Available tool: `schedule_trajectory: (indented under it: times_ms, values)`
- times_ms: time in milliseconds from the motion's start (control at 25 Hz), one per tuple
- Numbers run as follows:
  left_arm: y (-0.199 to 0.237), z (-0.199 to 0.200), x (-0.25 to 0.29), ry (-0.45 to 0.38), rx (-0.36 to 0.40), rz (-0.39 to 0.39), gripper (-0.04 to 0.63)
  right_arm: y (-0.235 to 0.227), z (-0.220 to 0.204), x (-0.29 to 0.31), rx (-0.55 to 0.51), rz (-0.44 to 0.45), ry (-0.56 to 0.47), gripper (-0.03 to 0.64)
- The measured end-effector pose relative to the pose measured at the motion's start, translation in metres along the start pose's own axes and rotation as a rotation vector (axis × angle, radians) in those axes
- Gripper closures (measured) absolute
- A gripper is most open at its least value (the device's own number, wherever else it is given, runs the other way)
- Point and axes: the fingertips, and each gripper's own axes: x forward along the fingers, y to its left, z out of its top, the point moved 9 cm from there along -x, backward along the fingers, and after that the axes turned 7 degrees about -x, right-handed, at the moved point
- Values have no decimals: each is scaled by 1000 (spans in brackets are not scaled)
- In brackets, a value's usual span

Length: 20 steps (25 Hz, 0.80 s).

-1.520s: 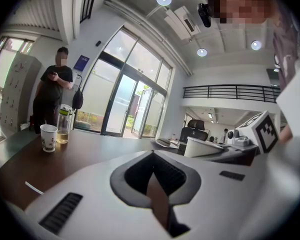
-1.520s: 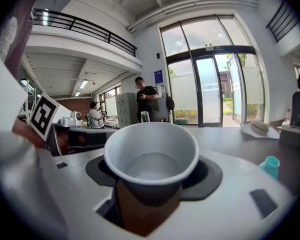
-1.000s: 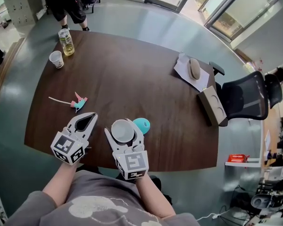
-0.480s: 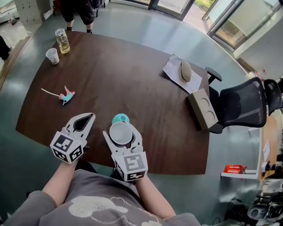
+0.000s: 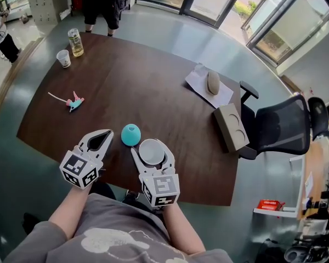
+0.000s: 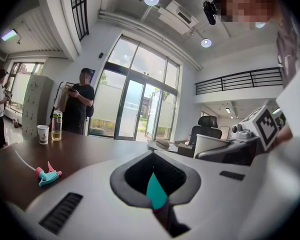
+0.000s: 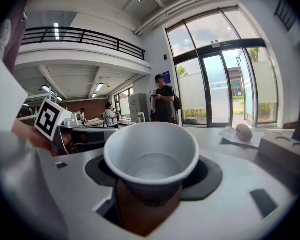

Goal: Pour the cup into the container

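White cup (image 7: 151, 154) pinched in R tool (image 5: 152, 144), L tool (image 5: 106, 132) closed, both near table edge (image 5: 119, 167).

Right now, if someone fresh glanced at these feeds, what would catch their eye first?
The white paper cup fills the right gripper view, upright and clamped in the fingers of the right gripper near the front edge of the dark table. Just left of it on the table sits a round teal container, between the cup and the left gripper, whose fingers are closed on nothing.
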Motion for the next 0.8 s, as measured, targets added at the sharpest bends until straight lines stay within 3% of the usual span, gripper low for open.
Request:
schedule_trajectory:
  times_ms: [280, 800]
  values:
    - [3, 5, 7, 5, 5, -4, 589, -14, -8, 10, -13, -33, 51, 311]
    - [40, 18, 31, 40, 45, -88, 589, -16, 2, 45, -116, -69, 161, 311]
